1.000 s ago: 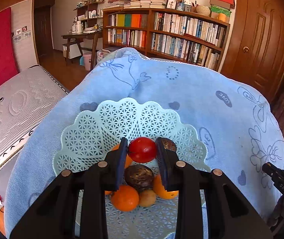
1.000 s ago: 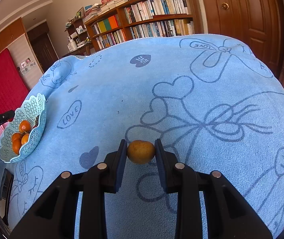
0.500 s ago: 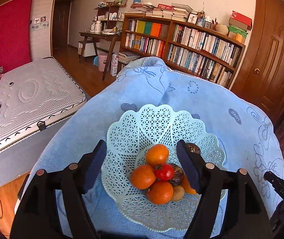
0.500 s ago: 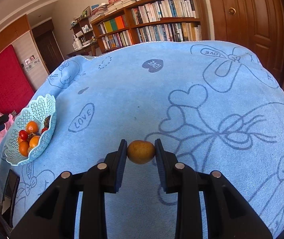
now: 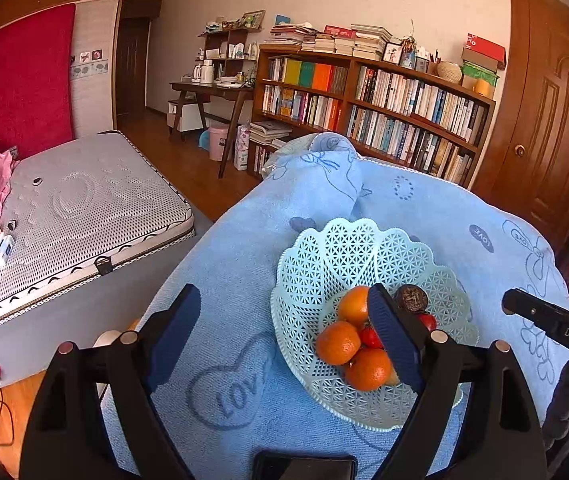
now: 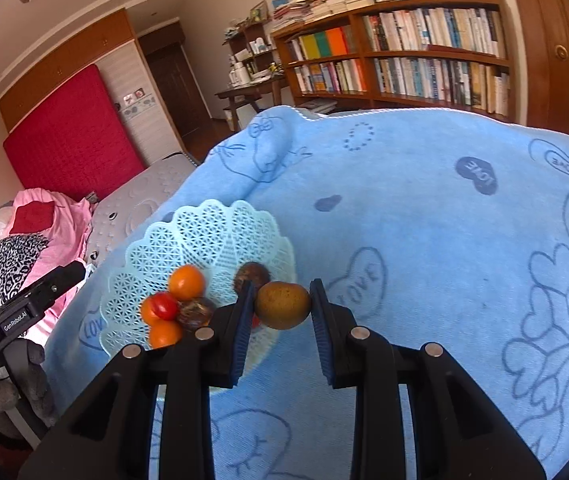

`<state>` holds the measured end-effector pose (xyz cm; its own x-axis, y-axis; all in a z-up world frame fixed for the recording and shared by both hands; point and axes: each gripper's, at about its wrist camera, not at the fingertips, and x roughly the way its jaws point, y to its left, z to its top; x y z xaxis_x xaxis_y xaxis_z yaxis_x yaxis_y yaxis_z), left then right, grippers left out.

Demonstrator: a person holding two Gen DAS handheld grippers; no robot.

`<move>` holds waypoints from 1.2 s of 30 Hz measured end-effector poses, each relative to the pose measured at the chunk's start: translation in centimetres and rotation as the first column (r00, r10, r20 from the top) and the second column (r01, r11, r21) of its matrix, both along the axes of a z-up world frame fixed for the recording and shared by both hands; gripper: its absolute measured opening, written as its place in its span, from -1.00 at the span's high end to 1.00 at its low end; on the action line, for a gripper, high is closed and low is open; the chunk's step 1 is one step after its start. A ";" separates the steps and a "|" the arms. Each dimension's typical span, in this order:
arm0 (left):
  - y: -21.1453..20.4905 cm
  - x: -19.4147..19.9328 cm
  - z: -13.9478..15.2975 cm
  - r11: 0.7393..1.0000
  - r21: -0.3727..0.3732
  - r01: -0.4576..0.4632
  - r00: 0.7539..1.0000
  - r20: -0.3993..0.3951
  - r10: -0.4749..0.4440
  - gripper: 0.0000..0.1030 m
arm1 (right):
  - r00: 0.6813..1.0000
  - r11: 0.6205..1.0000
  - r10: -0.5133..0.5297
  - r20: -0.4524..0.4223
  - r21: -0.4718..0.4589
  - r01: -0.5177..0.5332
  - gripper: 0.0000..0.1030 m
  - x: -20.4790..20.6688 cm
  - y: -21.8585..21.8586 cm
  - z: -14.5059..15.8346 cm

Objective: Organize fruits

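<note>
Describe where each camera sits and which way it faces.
Left wrist: on the open left gripper, looking down at the pale green lattice plastic basket; its own fingers show.
Right wrist: on the right gripper, holding a brown round fruit beside the basket.
Shared: basket, light blue towel.

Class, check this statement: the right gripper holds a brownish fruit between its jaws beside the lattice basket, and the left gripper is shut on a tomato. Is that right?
Not quite. The left gripper is open and holds nothing, as the left wrist view shows. The rest stands: the right gripper holds the brownish fruit between its jaws beside the lattice basket.
</note>
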<state>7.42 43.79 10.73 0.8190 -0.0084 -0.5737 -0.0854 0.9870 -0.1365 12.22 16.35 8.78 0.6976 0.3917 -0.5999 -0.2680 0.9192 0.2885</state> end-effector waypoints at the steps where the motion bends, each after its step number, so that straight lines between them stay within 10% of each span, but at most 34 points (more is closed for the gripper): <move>1: 0.1 -0.1 0.1 1.000 0.004 0.000 1.000 0.003 0.000 -0.73 | 1.000 1.000 0.017 0.000 -0.003 -0.017 0.44 0.4 1.1 0.1; 12: 0.0 -0.5 0.5 0.999 0.048 -0.007 1.000 0.023 0.006 -0.88 | 0.995 0.996 0.086 -0.042 -0.026 -0.088 0.41 3.4 7.5 -0.9; 27: -1.4 -0.8 0.6 0.990 0.143 -0.006 0.999 0.033 0.002 -0.94 | 0.997 0.991 0.027 0.067 -0.134 -0.017 -0.57 -0.5 5.6 -0.4; 36: -2.4 -1.3 1.0 0.984 0.180 0.008 0.999 0.049 -0.017 -0.94 | 0.992 0.979 0.050 0.117 -0.202 -0.025 -0.75 -3.8 5.6 -0.2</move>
<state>6.09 41.43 11.74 0.8472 0.0806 -0.5251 -0.0701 0.9967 0.0399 8.42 21.98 8.58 0.7569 0.2995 -0.5808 -0.3248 0.9437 0.0632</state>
